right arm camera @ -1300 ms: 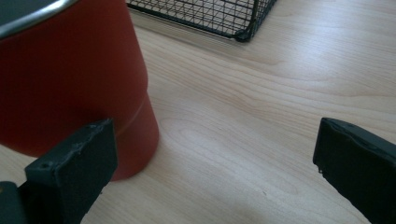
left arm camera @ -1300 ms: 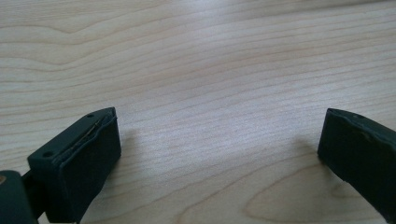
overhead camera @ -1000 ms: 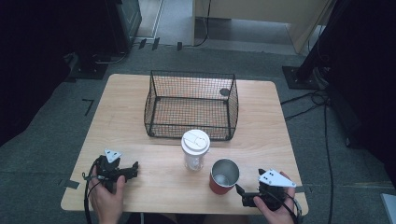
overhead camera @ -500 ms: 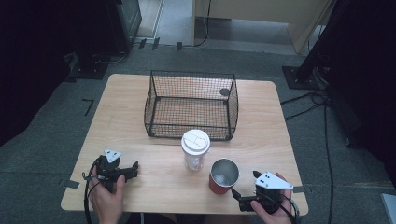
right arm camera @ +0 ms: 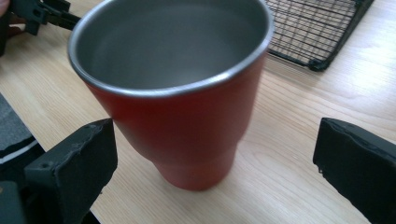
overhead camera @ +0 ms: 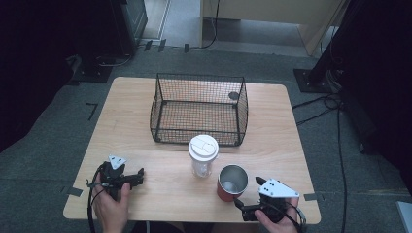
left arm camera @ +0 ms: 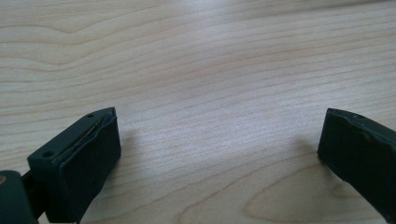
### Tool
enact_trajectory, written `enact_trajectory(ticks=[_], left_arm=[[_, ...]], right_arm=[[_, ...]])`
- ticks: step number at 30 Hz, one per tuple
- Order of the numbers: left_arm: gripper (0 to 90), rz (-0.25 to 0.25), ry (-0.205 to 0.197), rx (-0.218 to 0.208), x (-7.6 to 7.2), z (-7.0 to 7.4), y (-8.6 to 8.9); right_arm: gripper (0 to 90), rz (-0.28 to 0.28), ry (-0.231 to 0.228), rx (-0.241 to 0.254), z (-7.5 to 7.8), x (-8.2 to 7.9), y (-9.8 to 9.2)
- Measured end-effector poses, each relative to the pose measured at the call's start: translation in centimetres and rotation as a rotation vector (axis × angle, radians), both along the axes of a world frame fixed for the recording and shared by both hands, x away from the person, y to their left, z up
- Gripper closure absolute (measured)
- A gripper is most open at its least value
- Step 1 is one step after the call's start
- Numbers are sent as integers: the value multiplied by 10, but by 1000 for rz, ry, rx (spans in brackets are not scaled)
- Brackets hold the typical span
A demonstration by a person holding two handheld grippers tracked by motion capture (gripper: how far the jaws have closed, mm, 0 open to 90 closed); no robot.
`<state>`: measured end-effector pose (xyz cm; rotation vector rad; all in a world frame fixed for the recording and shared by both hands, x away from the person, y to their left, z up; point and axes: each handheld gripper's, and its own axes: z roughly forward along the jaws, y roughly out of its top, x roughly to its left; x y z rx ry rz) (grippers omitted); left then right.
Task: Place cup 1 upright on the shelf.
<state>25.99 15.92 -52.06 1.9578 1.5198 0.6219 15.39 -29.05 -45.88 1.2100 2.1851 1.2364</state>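
Resting low on the table [overhead camera: 145,107] — both hand-held grippers spread, right hand-held gripper [overhead camera: 241,208] facing red cup [overhead camera: 231,183]

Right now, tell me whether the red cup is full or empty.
Empty: the right gripper view looks into the upright red cup and shows only bare steel walls inside.

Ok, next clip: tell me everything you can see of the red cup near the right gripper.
The red cup is a tapered tumbler, wider at the rim, with a matte red outside and a bare steel-looking inside and lip. It stands upright on the wooden table, open and apparently empty, just right of and nearer than the white-lidded cup, in front of the wire basket. The right gripper points at it with jaws wide open on either side, not touching. Nothing but the table touches it.
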Motion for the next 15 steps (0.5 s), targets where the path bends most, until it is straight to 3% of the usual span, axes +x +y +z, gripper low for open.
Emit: enact_trajectory(ticks=[8, 15], left_arm=[[1, 0, 0, 0, 0, 0, 0], [1, 0, 0, 0, 0, 0, 0]], right_arm=[[1, 21, -13, 39, 4, 0, 14], [1, -32, -33, 82, 5, 6, 26]])
